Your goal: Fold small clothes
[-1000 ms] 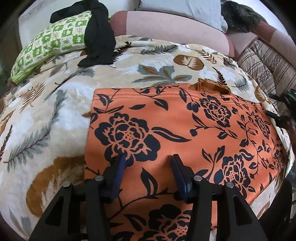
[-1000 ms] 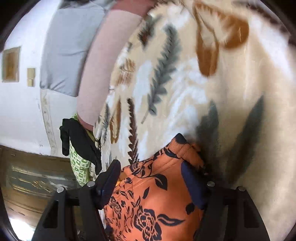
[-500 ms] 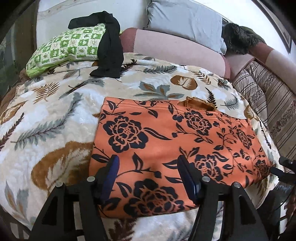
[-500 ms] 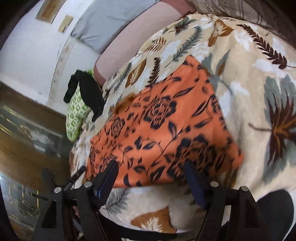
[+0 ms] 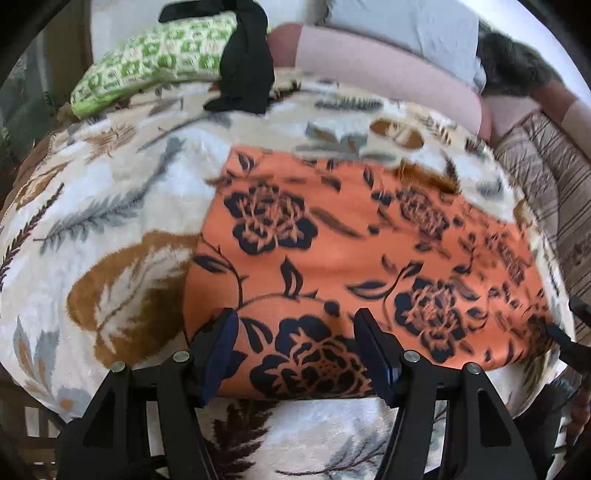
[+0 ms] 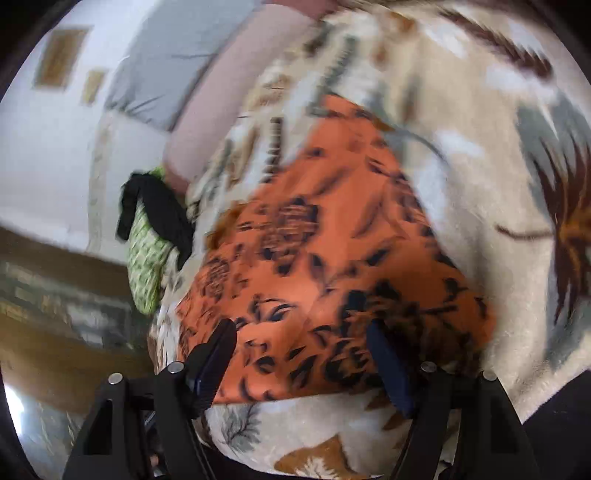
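Observation:
An orange garment (image 5: 332, 258) with dark blue flowers lies flat as a folded rectangle on a leaf-patterned blanket (image 5: 110, 221). My left gripper (image 5: 295, 317) hovers open over the garment's near edge, its blue pads apart with only cloth below them. In the right wrist view the same garment (image 6: 332, 240) fills the centre. My right gripper (image 6: 300, 328) is open above the garment's near side and grips nothing. Its black fingertips (image 5: 569, 332) show at the right edge of the left wrist view, beside the garment's right end.
A green patterned pillow (image 5: 155, 55) with a black garment (image 5: 247, 66) draped over it lies at the back left. A pink bolster (image 5: 369, 62) and grey pillow (image 5: 406, 22) line the back. A striped cushion (image 5: 546, 177) borders the right. The blanket's front edge drops off just below the grippers.
My left gripper pulled back to the garment's near edge and its jaws widened. My right gripper swung away from the far corner to the near side; the garment now lies flat.

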The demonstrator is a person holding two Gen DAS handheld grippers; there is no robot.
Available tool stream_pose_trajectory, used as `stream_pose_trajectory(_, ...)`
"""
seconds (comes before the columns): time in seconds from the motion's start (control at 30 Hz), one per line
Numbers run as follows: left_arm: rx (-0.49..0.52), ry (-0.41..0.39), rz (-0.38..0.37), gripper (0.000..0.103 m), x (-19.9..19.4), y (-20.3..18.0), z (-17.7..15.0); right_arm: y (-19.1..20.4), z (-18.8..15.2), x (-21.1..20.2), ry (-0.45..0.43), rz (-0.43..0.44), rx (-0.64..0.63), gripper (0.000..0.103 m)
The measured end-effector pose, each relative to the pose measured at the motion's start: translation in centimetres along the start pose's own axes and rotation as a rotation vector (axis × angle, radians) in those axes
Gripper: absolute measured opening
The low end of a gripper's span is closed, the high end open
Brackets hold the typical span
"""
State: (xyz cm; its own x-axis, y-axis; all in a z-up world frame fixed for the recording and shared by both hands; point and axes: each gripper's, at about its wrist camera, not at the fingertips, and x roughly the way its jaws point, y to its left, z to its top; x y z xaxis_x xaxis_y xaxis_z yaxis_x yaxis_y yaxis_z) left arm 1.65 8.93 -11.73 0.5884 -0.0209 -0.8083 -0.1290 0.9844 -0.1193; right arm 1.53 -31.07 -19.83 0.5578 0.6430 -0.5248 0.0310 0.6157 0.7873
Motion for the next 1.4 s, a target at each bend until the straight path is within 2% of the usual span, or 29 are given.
stream_pose_trajectory(0.07, 0.021, -0.037, 0.013, 0.066, -0.6, -0.1, 0.2, 0.9, -0.2, 0.2, 0.015, 0.020, -0.056, 0.079)
stream_pose_trajectory(0.1, 0.030, -0.035, 0.022, 0.066, -0.4, -0.1, 0.2, 0.6, -0.2, 0.8, 0.023, 0.001, -0.063, 0.082)
stream_pose_trajectory(0.17, 0.026, 0.033, 0.060, 0.066, 1.5, 0.5, -0.2, -1.2, -0.3, 2.5, 0.063, -0.088, -0.013, 0.083)
stream_pose_trajectory(0.2, 0.016, 0.070, 0.072, 0.066, 2.4, 0.9, -0.5, -2.1, -0.4, 2.7, 0.063, -0.064, 0.028, 0.083)
stream_pose_trajectory(0.27, 0.021, 0.056, 0.074, 0.066, 2.4, 0.9, -0.9, -1.9, -0.3, 1.7, 0.030, -0.037, 0.053, 0.082)
stream_pose_trajectory(0.43, 0.036, -0.012, 0.060, 0.066, 0.7, 0.4, -0.6, 2.0, -0.1, 0.2, -0.005, -0.024, -0.127, 0.083)
stream_pose_trajectory(0.47, 0.027, -0.004, 0.067, 0.066, 1.0, 0.8, -0.6, 2.0, -0.1, 0.4, -0.003, -0.027, -0.142, 0.083)
stream_pose_trajectory(0.53, 0.008, 0.044, 0.070, 0.066, 2.2, 1.7, -1.0, -0.1, -0.1, 1.5, 0.023, -0.100, -0.082, 0.083)
stream_pose_trajectory(0.57, 0.011, 0.038, 0.066, 0.066, 2.2, 1.8, -1.2, -1.6, -0.2, 1.9, 0.036, -0.107, -0.020, 0.082)
stream_pose_trajectory(0.6, 0.024, 0.028, 0.068, 0.066, 2.0, 1.7, -1.3, -2.5, -0.4, 1.4, 0.004, -0.050, 0.019, 0.082)
stream_pose_trajectory(0.63, 0.038, 0.025, 0.074, 0.066, 1.6, 1.3, -1.3, -2.6, -0.5, 1.0, -0.008, -0.035, 0.031, 0.082)
stream_pose_trajectory(0.73, 0.042, -0.035, 0.047, 0.066, -0.2, 0.8, -1.2, -1.0, -0.4, 0.5, 0.007, -0.061, -0.022, 0.082)
stream_pose_trajectory(0.83, 0.038, -0.096, 0.054, 0.066, -1.3, 1.1, -1.3, -0.1, -0.5, 0.0, 0.002, -0.052, -0.070, 0.083)
stream_pose_trajectory(0.87, 0.026, -0.079, 0.069, 0.067, -0.8, 1.5, -1.4, -0.4, -0.5, 0.3, 0.001, -0.064, -0.066, 0.083)
stream_pose_trajectory(0.9, 0.006, -0.027, 0.089, 0.067, 0.3, 2.1, -1.7, -1.1, -0.3, 0.8, 0.010, -0.085, -0.044, 0.083)
stream_pose_trajectory(0.97, -0.032, 0.049, 0.098, 0.067, 1.8, 3.1, -2.1, -2.2, -0.5, 1.2, 0.011, -0.065, -0.010, 0.083)
stream_pose_trajectory(1.03, -0.071, 0.032, 0.082, 0.067, 1.3, 3.6, -2.3, -1.5, -0.6, 1.0, 0.016, -0.077, -0.024, 0.083)
stream_pose_trajectory(1.17, -0.007, -0.037, 0.093, 0.067, -0.2, 2.9, -1.8, 0.4, 0.0, 0.4, -0.001, -0.075, -0.110, 0.083)
stream_pose_trajectory(1.3, -0.006, 0.048, 0.119, 0.067, 2.0, 3.5, -2.3, -1.3, 0.5, 1.2, 0.015, -0.097, -0.052, 0.083)
stream_pose_trajectory(1.4, -0.024, 0.035, 0.117, 0.069, 1.1, 3.6, -2.2, -2.4, 0.4, 1.2, 0.015, -0.076, -0.006, 0.083)
